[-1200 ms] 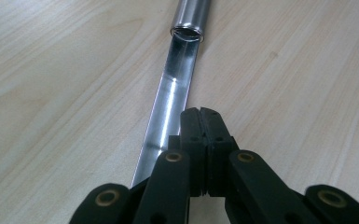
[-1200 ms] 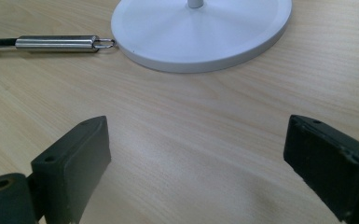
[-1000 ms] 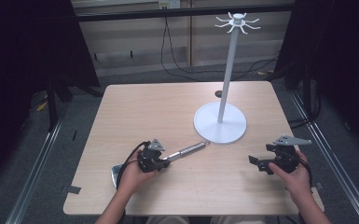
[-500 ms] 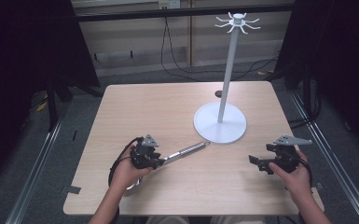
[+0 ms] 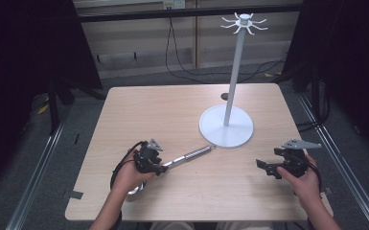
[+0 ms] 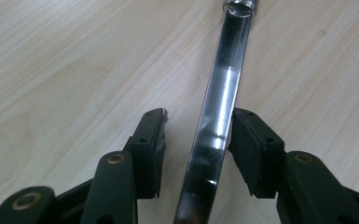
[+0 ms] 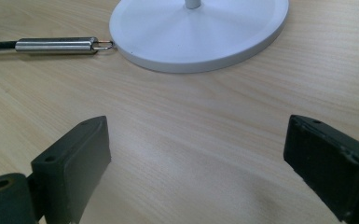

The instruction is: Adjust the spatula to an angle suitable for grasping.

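A long metal utensil [image 5: 191, 154] lies on the wooden table [image 5: 172, 110], its ringed handle end [image 7: 56, 45] touching the base of a white hook stand [image 5: 226, 125]. My left gripper [image 5: 154, 165] straddles the utensil's shiny shaft [image 6: 219, 121]. Its jaws are open: one pad [image 6: 251, 144] touches the shaft and the other pad [image 6: 151, 140] stands a little apart. My right gripper [image 5: 268, 167] rests near the table's front right, wide open with nothing between its pads [image 7: 81, 154]. The stand's base [image 7: 200, 28] lies just ahead of it.
The stand's pole rises to a ring of hooks [image 5: 243, 21] high over the table's back right. A small dark spot [image 5: 224, 96] sits behind the base. Cables [image 5: 120, 167] trail from the left gripper toward the front edge.
My left hand has shifted slightly left along the utensil. The utensil, the stand and the right gripper have stayed put.
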